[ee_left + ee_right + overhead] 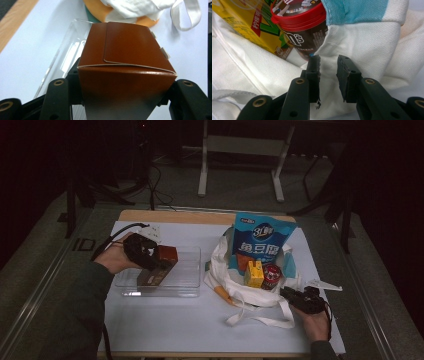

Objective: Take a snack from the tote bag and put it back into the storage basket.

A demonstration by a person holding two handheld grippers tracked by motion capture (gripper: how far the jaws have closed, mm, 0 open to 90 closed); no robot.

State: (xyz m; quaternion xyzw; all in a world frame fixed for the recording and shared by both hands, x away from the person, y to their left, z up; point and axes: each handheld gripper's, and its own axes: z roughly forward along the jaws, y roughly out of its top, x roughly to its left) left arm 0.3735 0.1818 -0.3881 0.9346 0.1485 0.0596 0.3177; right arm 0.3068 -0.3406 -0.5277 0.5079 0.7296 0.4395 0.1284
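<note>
Brown carton (125, 67) clamped between the black jaws of the left gripper (145, 254), pads pressed on its two sides, folded top flap facing the lens in the left gripper view. Held over the clear plastic tray (187, 280) at roughly nine o'clock on the white table cover (170, 320), tilted, its lower end down inside the tray (whether touching the tray floor, cannot tell). Left hand (116, 257) wrapped round the gripper body, dark sleeve running in from seven o'clock.

White tote bag (220, 270) slumped open at about three o'clock on the table, just beside the tray. Inside it: tall blue snack pouch (262, 240) standing at the back, yellow drink carton (254, 273) in front of it, red-lidded brown candy tub (271, 276) touching the carton's right side. Loose strap (260, 320) trailing toward six o'clock.

Right gripper (300, 299) low at four o'clock, in the right hand (316, 324), nose against the bag's rim. Jaws apart with a narrow gap (right gripper view), white canvas bulging just behind that gap, nothing pinched, tips pointed at the candy tub and the bag's blue-lined edge (357, 10).
</note>
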